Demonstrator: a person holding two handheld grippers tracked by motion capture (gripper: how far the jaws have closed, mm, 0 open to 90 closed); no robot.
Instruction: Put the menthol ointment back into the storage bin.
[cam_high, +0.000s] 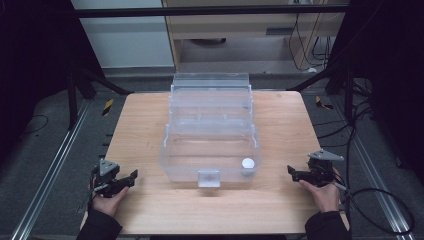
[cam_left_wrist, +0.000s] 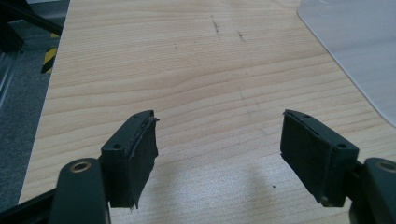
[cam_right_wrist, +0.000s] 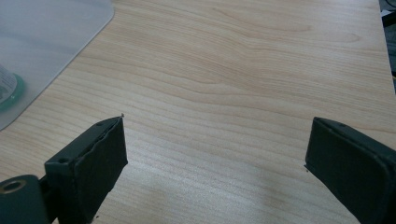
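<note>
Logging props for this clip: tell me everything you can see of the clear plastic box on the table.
The clear plastic box is a see-through, tiered organiser standing open in the middle of the wooden table, its trays stepped back and upward away from the person. Corners are rounded; a translucent latch sits on the near wall. Inside the lowest, nearest compartment, at its right, stands a small white-capped container. The left tool and right tool both rest apart from it, jaws open.

Clear plastic box (cam_high: 210, 135), white ball (cam_high: 248, 162), pale wood-grain table (cam_high: 150, 210)
</note>
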